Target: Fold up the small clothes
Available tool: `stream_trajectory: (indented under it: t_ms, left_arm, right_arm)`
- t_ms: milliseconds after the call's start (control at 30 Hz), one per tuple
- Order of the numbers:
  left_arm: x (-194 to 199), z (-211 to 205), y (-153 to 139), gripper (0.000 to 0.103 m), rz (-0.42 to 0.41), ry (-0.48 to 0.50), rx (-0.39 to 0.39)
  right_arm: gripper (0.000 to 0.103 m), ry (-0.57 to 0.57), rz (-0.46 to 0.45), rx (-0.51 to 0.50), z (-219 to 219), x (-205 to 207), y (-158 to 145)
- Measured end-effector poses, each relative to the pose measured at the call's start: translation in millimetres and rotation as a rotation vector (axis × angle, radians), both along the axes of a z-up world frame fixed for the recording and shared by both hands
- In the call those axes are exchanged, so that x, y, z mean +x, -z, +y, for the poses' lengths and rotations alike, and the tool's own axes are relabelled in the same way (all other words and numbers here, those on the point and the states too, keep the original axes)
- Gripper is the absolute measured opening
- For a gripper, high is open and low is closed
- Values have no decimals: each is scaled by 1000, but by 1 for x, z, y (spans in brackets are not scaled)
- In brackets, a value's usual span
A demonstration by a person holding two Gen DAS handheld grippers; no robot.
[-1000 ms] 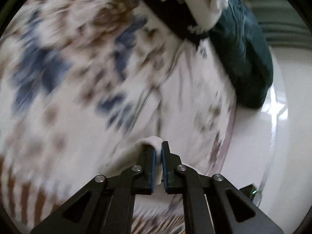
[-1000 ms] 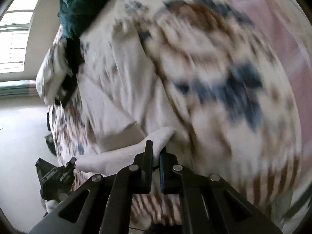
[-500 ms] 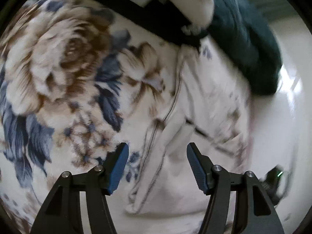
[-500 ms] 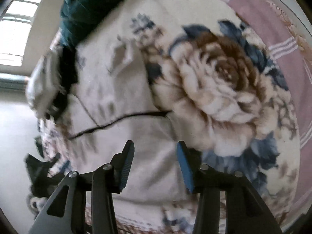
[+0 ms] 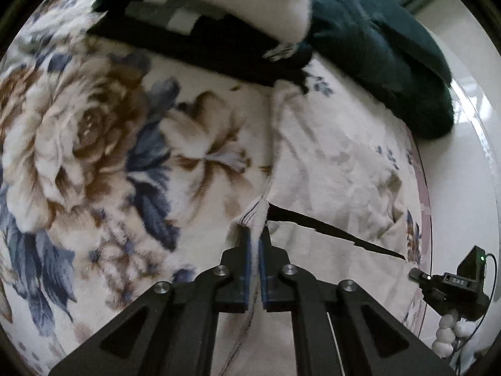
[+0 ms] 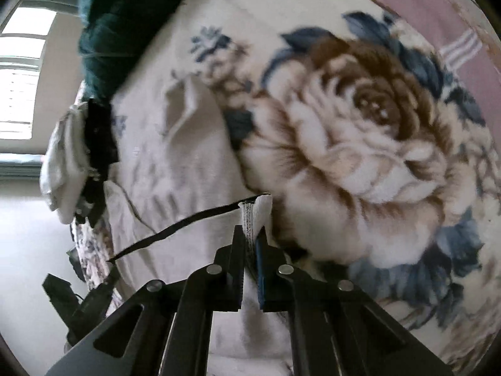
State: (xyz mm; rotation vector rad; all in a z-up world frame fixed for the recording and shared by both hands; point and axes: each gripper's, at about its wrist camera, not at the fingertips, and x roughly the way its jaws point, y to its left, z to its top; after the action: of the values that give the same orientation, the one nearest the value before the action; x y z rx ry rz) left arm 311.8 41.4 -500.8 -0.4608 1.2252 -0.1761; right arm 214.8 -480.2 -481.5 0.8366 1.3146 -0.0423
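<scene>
Grippers (image 5: 255, 235) (image 6: 250, 235) pinch stitched hems of pale crumpled garment (image 5: 338, 169).

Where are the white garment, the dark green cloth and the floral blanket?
white garment (image 5: 328, 188), left wrist view, its flat middle
dark green cloth (image 5: 382, 53), left wrist view, its top surface
floral blanket (image 6: 360, 144), right wrist view, the big rose

Half a second back both grippers gaped; now left gripper (image 5: 255, 235) and right gripper (image 6: 250, 235) pinch the white garment's (image 5: 328, 172) hem corners.
</scene>
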Motion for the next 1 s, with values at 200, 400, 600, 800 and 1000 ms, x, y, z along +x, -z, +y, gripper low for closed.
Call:
stream_trajectory:
  t_ms: [200,400,600,800,1000]
  left_arm:
    - [21,-5,19,6,99,13,-36]
    - [69,-8,-27,66,-37,26,-58]
    - [160,-53,5,66,2,154,68]
    - [194,-75,32,63,33,225,167]
    - [185,-89,14,7,-89,293,186]
  right_arm:
    - [6,-41,84,-102,-2,20,17]
    - [48,-123,56,-93,-13,53,0]
    - [49,-105,-38,-96,-20,132,-8]
    - [49,-219,0,-99,10,213,17]
    - [11,-335,41,-185,42,232,27]
